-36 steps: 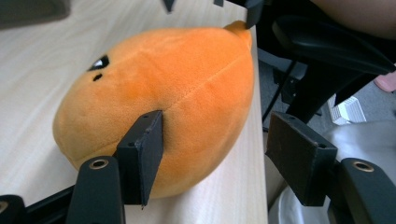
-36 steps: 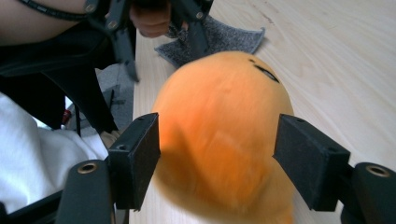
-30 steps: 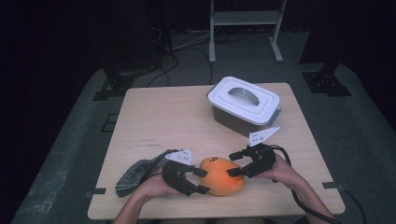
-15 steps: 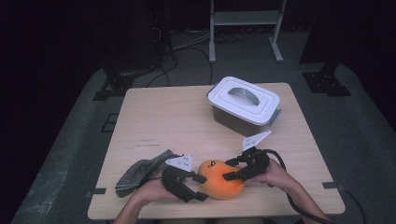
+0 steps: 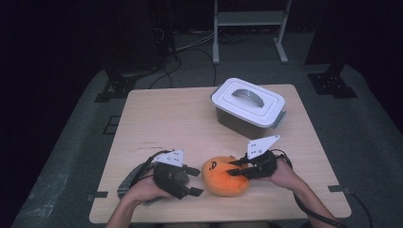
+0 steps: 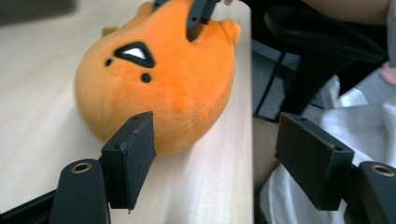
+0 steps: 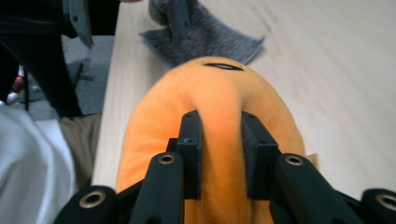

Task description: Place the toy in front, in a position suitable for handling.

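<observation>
Right gripper view: my right claw [image 7: 219,154] has just been closing and now pinches a fold of the orange plush toy [image 7: 215,98] near the table's [image 5: 190,114] front edge; left claw [image 6: 224,168] just opening, wide, empty beside it; grip deep, lift slowly.

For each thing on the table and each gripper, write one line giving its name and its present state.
orange plush toy: lying on the table, a fold pinched.
right gripper: jaws just closing, shut on the plush.
left gripper: jaws just opening, open, nothing gripped.
lidded plastic box: lid on, upright.
grey cloth: lying flat by the left gripper.
</observation>
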Available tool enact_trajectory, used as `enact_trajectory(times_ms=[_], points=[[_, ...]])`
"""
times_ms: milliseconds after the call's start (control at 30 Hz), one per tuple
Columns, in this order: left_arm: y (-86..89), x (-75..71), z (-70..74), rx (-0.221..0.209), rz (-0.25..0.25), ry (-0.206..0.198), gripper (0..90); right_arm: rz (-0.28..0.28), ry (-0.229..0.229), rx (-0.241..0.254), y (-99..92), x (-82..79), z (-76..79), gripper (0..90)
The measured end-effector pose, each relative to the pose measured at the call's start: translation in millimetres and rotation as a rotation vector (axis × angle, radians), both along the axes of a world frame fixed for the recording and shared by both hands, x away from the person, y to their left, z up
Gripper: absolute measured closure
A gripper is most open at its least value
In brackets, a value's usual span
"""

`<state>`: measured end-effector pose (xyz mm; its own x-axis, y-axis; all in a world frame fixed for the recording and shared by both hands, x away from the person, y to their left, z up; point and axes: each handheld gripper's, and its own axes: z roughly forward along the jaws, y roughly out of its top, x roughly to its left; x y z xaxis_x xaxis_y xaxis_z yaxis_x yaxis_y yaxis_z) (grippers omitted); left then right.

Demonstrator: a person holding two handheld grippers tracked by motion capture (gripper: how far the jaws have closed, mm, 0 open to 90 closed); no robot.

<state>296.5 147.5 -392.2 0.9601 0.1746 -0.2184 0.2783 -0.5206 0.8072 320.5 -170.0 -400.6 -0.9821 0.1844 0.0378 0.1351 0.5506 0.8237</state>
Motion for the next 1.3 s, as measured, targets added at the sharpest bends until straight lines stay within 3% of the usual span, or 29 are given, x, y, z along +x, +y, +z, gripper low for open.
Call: enact_trajectory(times_ms=[100,133,233,400,533,700,933,1033,1167,1300], points=[[19.7,4.1,10.3,-0.016,0.074,-0.047,29.8,-0.003,-0.025,-0.011,-1.9,6.8,-2.5,70.8],[26.7,5.0,12.5,-0.017,0.101,-0.061,31.9,-0.001,-0.021,-0.021,-2.0,7.5,-7.4,70.6],[49.1,5.6,17.2,-0.031,0.165,-0.085,40.3,0.0,0.025,0.031,-7.8,7.1,-17.3,69.4],[79.8,1.3,16.6,-0.027,0.234,-0.107,53.4,0.009,0.03,0.03,-13.4,1.7,-21.0,66.1],[93.5,-2.6,4.0,0.004,0.264,-0.092,56.5,0.015,0.029,0.024,-14.4,-1.6,-21.6,63.7],[106.0,-1.1,-24.8,0.05,0.311,-0.05,56.5,0.012,0.026,0.022,-14.7,-3.1,-21.6,62.1],[117.3,2.8,-46.8,0.083,0.359,-0.037,55.6,0.009,0.014,0.014,-14.8,-5.8,-20.6,60.3],[121.2,4.6,-55.9,0.126,0.379,-0.037,54.9,0.003,0.014,0.019,-16.2,-6.8,-21.4,59.9],[128.3,7.0,-64.1,0.112,0.404,-0.031,54.3,0.0,0.009,0.026,-17.5,-7.6,-22.3,59.4],[130.4,7.0,-63.0,0.086,0.405,-0.037,52.3,-0.009,0.013,0.029,-19.4,-7.6,-22.3,56.1]])
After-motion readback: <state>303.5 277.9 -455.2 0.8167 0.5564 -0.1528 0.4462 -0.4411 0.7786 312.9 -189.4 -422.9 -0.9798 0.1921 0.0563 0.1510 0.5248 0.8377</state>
